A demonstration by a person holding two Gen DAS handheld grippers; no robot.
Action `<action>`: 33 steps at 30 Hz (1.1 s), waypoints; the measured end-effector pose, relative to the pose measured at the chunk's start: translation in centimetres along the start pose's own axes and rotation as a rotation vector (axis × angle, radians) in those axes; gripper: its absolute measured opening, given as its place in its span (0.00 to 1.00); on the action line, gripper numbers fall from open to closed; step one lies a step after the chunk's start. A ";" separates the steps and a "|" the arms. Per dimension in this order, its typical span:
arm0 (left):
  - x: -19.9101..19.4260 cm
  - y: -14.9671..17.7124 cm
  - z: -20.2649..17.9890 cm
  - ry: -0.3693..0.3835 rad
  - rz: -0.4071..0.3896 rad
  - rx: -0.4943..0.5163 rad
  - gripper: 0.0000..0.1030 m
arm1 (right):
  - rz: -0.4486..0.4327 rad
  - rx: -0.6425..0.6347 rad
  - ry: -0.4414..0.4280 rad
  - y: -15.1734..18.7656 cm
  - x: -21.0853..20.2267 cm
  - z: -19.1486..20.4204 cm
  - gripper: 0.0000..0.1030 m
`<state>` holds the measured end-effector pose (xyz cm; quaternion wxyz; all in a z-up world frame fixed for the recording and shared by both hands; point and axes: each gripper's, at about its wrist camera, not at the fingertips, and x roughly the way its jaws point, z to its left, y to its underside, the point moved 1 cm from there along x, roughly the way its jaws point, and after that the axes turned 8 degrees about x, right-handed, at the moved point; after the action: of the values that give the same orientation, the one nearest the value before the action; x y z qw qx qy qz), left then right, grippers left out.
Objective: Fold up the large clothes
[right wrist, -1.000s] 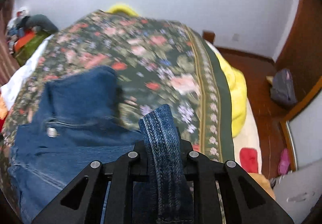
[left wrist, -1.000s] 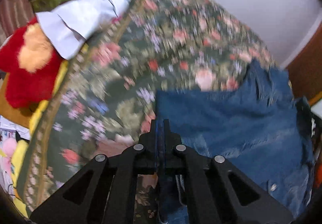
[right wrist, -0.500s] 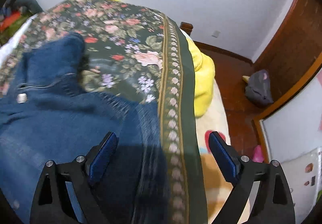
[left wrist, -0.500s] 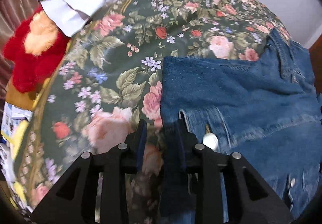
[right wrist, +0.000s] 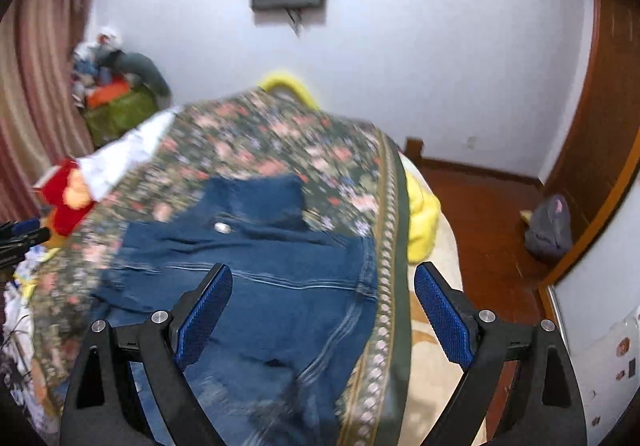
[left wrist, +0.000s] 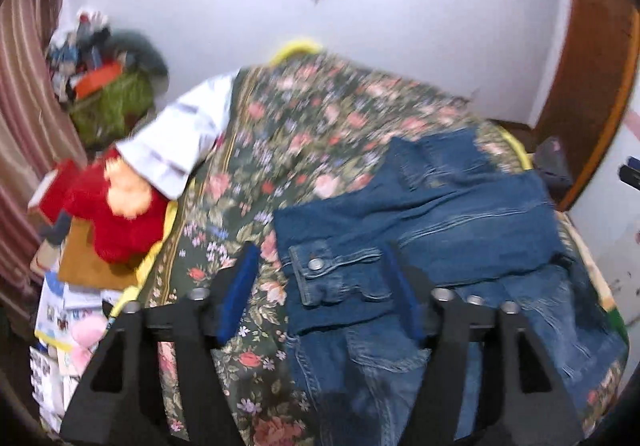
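Note:
A blue denim jacket (left wrist: pixel 432 242) lies partly folded on the floral bedspread (left wrist: pixel 304 133), with a buttoned cuff between my left fingers. My left gripper (left wrist: pixel 320 278) is open and empty, raised above the jacket's left edge. In the right wrist view the jacket (right wrist: pixel 260 270) lies near the bedspread's right border (right wrist: pixel 390 246). My right gripper (right wrist: pixel 322 310) is open and empty, above the jacket's right side.
A red plush toy (left wrist: pixel 116 201) and a white cloth (left wrist: pixel 180 137) lie at the bed's left edge. A clothes pile (left wrist: pixel 104 85) sits in the far left corner. A yellow blanket (right wrist: pixel 422 213) hangs off the right side. A grey bag (right wrist: pixel 550 226) is on the wooden floor.
Both grippers let go of the denim, opened wide and pulled up and back from the bed. The jacket now lies folded over on the bedspread.

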<state>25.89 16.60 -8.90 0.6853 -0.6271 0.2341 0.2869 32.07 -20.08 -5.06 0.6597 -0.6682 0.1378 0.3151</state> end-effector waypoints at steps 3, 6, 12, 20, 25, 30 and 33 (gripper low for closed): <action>-2.7 0.3 -1.0 0.000 -0.036 0.020 0.77 | -0.029 -0.008 -0.025 1.0 -3.2 1.1 0.93; -4.9 1.4 -1.6 0.016 -0.052 -0.003 0.87 | -0.010 0.010 -0.052 2.7 -5.0 1.4 0.98; -7.0 5.3 -1.9 0.006 -0.081 -0.027 0.95 | 0.065 0.040 -0.057 7.3 -6.4 1.1 1.00; -3.0 13.0 -0.7 0.044 0.128 -0.098 0.96 | 0.230 0.132 -0.045 14.3 -4.9 -1.6 1.00; 0.3 17.9 0.6 0.125 0.291 -0.233 0.96 | 0.392 0.222 -0.064 18.8 -2.3 -3.0 1.00; 2.4 22.8 1.3 0.242 0.368 -0.438 0.86 | 0.425 0.286 -0.070 21.5 -1.3 -3.7 0.97; 3.2 24.6 1.3 0.299 0.383 -0.539 0.84 | 0.418 0.323 -0.109 21.5 -1.1 -3.8 0.87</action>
<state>11.20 19.46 -28.78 0.3874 -0.7652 0.3606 0.3667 19.28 -26.02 -21.78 0.6848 -0.4935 0.2854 0.4540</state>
